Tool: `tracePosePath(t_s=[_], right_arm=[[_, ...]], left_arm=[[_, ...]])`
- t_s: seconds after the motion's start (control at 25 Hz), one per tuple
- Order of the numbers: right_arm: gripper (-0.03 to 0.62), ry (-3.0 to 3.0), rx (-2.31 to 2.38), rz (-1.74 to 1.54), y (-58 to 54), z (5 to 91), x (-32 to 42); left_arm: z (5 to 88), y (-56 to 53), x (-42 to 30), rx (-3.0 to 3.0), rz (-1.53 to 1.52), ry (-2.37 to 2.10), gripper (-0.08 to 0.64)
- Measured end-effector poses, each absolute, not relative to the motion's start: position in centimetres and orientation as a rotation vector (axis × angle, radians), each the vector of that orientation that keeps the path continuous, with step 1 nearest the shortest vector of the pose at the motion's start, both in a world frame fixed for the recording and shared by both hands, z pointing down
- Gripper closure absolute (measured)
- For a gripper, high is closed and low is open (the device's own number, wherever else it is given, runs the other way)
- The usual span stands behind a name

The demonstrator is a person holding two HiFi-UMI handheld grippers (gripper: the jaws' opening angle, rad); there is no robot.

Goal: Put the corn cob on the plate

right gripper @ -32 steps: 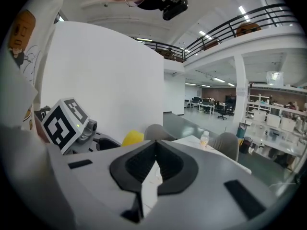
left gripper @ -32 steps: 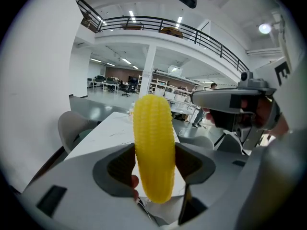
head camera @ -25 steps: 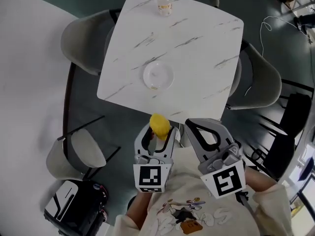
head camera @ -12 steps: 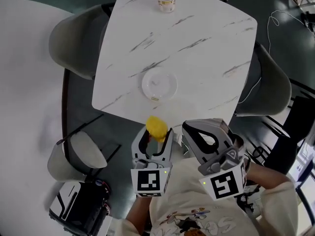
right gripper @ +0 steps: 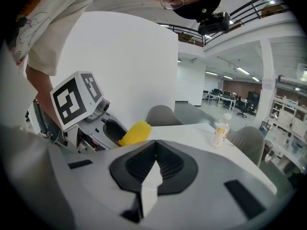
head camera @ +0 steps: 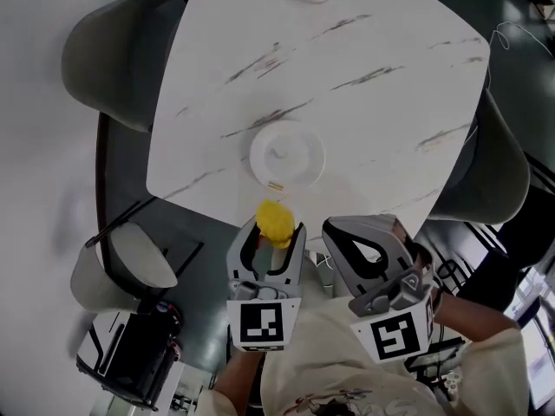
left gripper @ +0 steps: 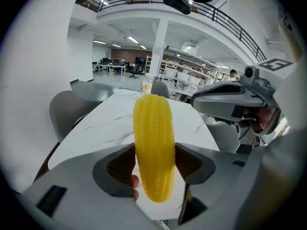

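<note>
Carrying step: the yellow ribbed corn cob is clamped in the left tool, at six o'clock from the round white plate; the right tool is closed, empty. A forward reach, then lowering, is needed.

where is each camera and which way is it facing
Head view: on the person's head, facing steeply down at table, plate, left gripper, right gripper; shirt shows.
Left gripper view: on that gripper, facing along jaws shut on corn cob, towards the table.
Right gripper view: on that gripper, facing over shut jaws; arm shows.
Shared: corn cob, table.
</note>
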State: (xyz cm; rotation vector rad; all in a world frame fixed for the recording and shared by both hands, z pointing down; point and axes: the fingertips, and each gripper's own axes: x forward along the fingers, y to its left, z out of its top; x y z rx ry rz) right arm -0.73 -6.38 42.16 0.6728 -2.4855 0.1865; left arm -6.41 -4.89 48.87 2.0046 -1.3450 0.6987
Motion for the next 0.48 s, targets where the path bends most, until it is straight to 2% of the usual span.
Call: tracePosePath(t_s=[0.48], right_arm=[[0.589,-2.436,0.637,0.360,-8.1,49.3,-1.4]], left_arm=[[55.7,-7.7,-6.2,1.961,0.807,-1.269,0.302]])
